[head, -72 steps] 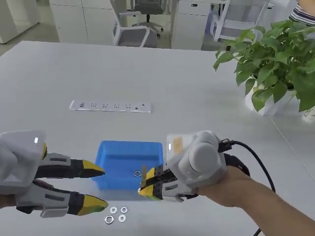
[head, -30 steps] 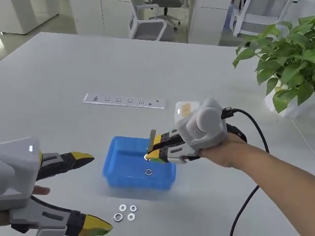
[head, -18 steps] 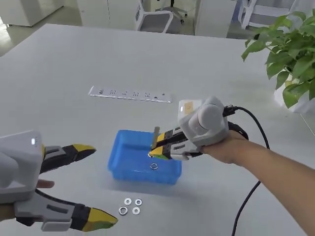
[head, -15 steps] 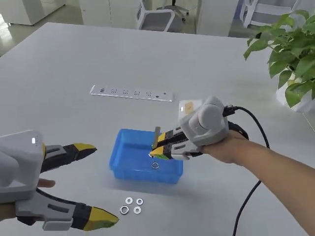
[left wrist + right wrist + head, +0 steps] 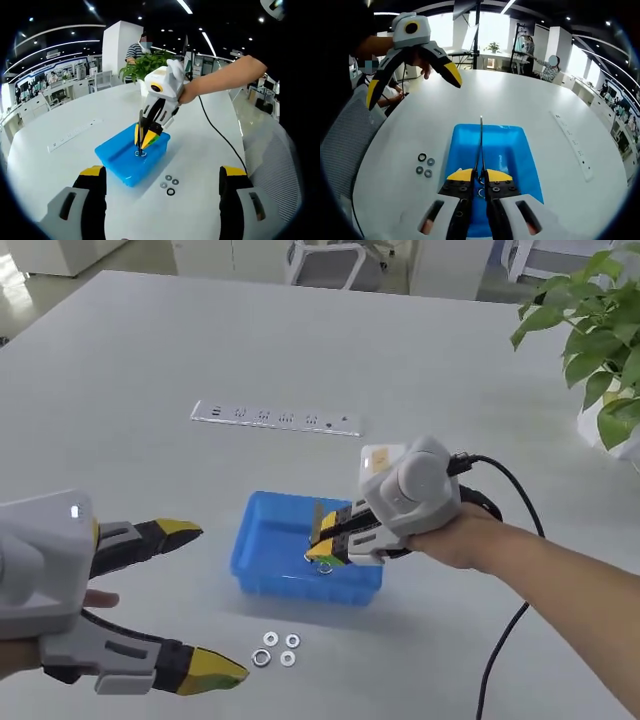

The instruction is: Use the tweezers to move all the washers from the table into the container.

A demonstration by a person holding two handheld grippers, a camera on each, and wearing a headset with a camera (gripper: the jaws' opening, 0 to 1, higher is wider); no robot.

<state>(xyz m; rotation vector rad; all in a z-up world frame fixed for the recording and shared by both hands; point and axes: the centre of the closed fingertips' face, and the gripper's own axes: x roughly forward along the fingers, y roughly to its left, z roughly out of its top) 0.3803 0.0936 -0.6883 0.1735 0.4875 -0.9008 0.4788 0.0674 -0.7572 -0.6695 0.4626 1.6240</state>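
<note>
A blue container [image 5: 270, 562] stands mid-table. My right gripper [image 5: 325, 545] hangs over it, shut on thin metal tweezers [image 5: 481, 145] that point down into the container [image 5: 510, 150]. One washer [image 5: 325, 568] lies inside by the tweezer tips [image 5: 140, 150]; I cannot tell whether they hold it. Several washers [image 5: 277, 649] lie on the table just in front of the container, also seen as washers [image 5: 424, 165] and washers [image 5: 170, 184]. My left gripper [image 5: 205, 602] is open and empty, left of the loose washers.
A white power strip [image 5: 275, 418] lies behind the container. A potted plant [image 5: 600, 340] stands at the table's far right. A black cable [image 5: 500, 640] trails from the right gripper toward the near edge. Office chairs stand beyond the table.
The right gripper has carried the tweezers from the container's front edge up over it, then lowered the tips inside. The left gripper has stayed open at the lower left.
</note>
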